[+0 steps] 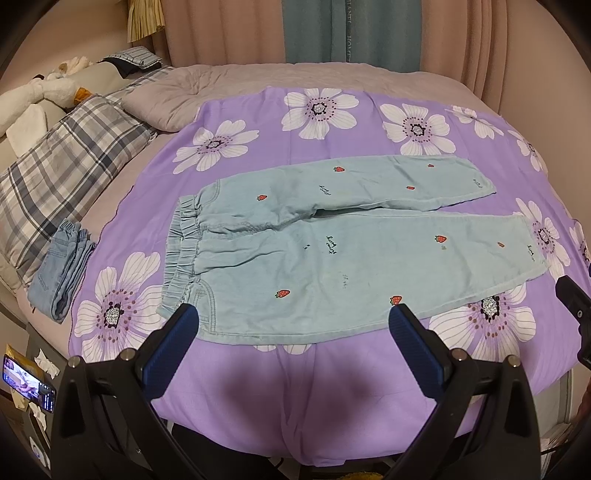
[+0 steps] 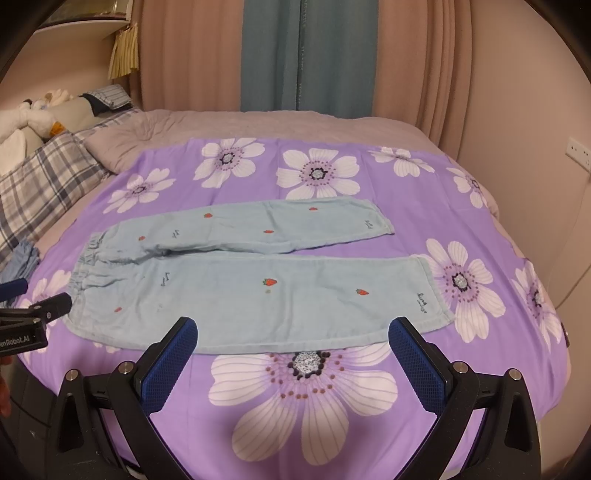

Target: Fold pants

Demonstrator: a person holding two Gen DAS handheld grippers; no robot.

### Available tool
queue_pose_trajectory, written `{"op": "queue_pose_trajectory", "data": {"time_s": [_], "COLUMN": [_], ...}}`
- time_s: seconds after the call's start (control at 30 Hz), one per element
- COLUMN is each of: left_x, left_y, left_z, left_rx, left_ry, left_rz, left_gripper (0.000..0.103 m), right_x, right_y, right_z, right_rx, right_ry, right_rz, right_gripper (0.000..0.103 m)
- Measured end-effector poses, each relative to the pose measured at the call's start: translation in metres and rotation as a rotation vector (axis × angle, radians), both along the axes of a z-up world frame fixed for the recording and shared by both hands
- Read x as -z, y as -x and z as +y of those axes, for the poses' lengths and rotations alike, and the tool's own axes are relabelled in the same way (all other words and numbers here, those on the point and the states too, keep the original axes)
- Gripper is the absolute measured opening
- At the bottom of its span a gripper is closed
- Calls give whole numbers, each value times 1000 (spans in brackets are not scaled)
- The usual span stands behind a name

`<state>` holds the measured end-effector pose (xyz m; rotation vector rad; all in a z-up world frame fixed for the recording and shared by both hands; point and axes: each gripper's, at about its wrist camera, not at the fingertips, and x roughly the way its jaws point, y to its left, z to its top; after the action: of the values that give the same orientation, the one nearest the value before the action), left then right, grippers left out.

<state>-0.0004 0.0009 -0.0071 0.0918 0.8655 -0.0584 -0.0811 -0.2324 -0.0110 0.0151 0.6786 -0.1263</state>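
Left wrist view: light blue pants (image 1: 332, 236) lie flat on a purple flowered sheet (image 1: 295, 387) covering a bed, curtains (image 1: 317, 29) behind. Folded jeans (image 1: 62, 273) sit left of the pants. Left gripper (image 1: 293, 325) and right gripper (image 2: 291, 338) gape wide, empty.

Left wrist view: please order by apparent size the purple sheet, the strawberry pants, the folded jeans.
1. Purple sheet, largest.
2. Strawberry pants.
3. Folded jeans, smallest, though they lie at the fisheye edge, which may shrink them.
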Motion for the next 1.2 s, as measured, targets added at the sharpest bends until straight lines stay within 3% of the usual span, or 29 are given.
{"op": "queue_pose_trajectory", "data": {"time_s": [1.2], "left_x": [2], "left_y": [0], "left_z": [-1], "left_rx": [3], "left_ry": [-11], "left_rz": [4], "left_gripper": [103], "right_x": [2], "right_y": [-4], "right_z": [3], "right_rx": [-3], "right_ry": [2], "right_rz": [6], "right_gripper": [102]}}
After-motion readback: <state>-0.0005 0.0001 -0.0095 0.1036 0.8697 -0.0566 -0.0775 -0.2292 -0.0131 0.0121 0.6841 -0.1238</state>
